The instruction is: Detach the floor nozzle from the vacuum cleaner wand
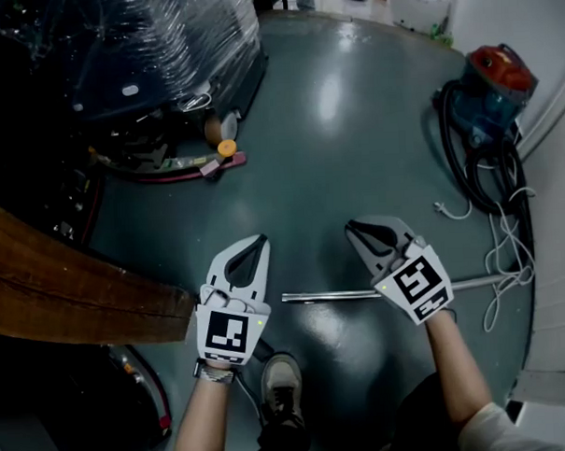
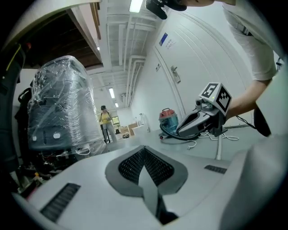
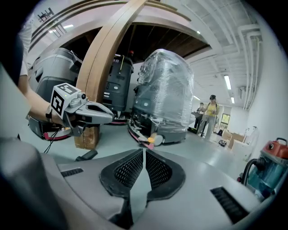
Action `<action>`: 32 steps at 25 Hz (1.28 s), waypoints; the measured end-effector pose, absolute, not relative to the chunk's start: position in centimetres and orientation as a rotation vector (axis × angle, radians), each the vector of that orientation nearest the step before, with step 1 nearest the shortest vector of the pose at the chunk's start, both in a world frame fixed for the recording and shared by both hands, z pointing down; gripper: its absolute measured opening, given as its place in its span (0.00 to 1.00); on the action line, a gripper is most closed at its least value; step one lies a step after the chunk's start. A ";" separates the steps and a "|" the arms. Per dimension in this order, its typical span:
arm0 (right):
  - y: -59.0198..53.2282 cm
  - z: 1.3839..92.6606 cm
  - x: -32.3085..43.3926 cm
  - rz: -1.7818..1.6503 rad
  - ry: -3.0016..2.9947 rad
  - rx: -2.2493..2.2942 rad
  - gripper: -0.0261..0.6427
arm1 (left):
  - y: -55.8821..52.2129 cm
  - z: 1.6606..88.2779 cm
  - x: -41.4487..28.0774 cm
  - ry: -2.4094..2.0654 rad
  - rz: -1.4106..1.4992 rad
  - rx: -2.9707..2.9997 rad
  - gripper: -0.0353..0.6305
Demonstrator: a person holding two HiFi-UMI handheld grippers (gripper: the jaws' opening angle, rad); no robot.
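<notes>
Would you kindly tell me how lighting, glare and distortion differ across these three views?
Head view: dim, corners vignetted black, one pale glare patch on the glossy floor. Left gripper view: bright, fisheye bowing the white wall; the shut left tool looks soft up close. Right gripper view: bright, ceiling lights blown out, left edge dark.

Shiny metal wand (image 1: 332, 295), glossy painted floor (image 1: 336, 171), clear plastic-wrapped machine (image 1: 143, 39), smooth wooden beam (image 1: 70, 285)
</notes>
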State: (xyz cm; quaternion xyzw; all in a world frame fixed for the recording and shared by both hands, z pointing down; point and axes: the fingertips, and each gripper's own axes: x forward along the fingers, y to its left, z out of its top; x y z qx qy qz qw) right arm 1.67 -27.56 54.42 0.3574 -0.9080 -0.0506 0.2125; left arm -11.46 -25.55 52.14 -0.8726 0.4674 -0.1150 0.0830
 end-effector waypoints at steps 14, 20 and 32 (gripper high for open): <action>-27.5 46.4 2.3 -0.308 -2.576 1.098 0.09 | -26.2 45.9 -11.1 1.492 -0.283 -2.478 0.06; -27.5 44.9 3.0 -0.351 -2.558 1.165 0.08 | -26.2 45.3 -11.2 1.513 -0.288 -2.452 0.06; -27.4 46.5 2.6 -0.361 -2.503 1.133 0.08 | -26.2 47.1 -10.8 1.473 -0.321 -2.488 0.06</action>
